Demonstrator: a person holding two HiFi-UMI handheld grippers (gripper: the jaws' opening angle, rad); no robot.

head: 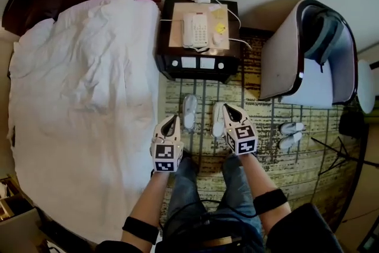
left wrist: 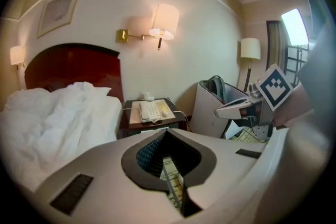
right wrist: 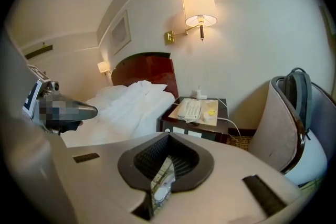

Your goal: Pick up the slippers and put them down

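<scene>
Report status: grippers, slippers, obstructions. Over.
Left gripper shut, empty. Right gripper shut, empty. Slippers on carpet before nightstand, not held. Nothing in the way; second pair lies by chair.

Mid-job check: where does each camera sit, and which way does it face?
Head view: on the person's head, looking steeply down at carpet, slippers, nightstand; shows legs, forearms, left gripper, right gripper.
Left gripper view: on the left gripper, facing bed and nightstand; its shut jaws below, right gripper at right.
Right gripper view: on the right gripper, facing nightstand and armchair; its shut jaws below, left gripper at left.
Shared: all three show the nightstand's phone.
</scene>
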